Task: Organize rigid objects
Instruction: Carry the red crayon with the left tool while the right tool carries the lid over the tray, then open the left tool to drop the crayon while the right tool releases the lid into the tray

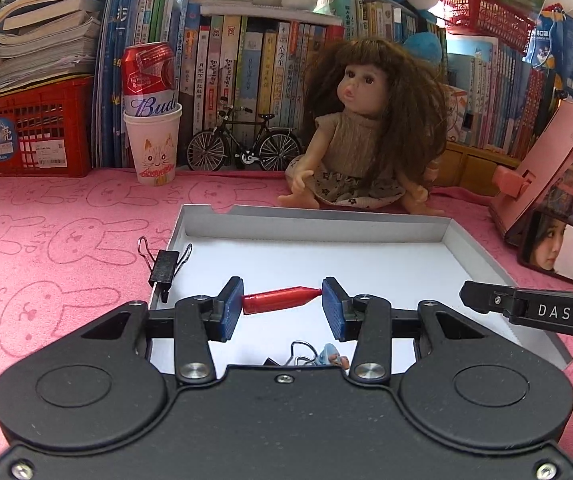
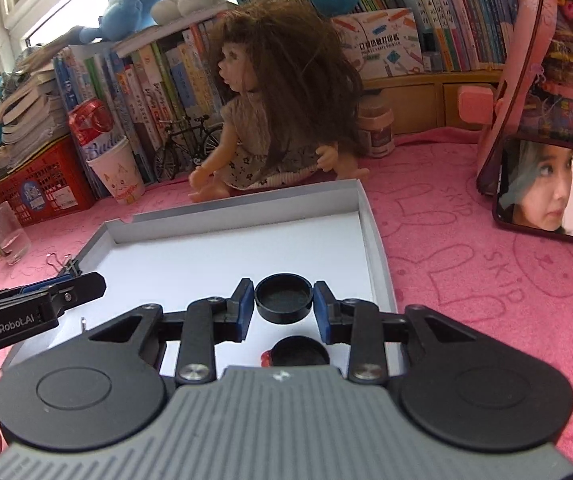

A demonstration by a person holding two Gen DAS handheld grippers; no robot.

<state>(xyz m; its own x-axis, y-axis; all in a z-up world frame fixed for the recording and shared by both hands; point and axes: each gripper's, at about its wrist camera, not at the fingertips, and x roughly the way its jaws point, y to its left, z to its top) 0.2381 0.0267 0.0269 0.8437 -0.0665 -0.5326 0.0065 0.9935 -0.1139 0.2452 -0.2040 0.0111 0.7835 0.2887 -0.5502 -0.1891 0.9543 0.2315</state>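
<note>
Red crayon (image 1: pixel 282 299) clamped endwise in the left gripper (image 1: pixel 282 304); right gripper (image 2: pixel 284 308) clamps a black cap (image 2: pixel 284 298) over the white tray (image 2: pixel 190 264), a second cap (image 2: pixel 300 351) half hidden below.

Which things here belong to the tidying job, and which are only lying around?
Job:
- red crayon, in left gripper
- black cap, in right gripper
- white tray
- binder clip on the tray's edge
- second black cap in the tray

Lying about:
- doll
- toy bicycle
- can in paper cup
- phone
- red basket
- books
</note>
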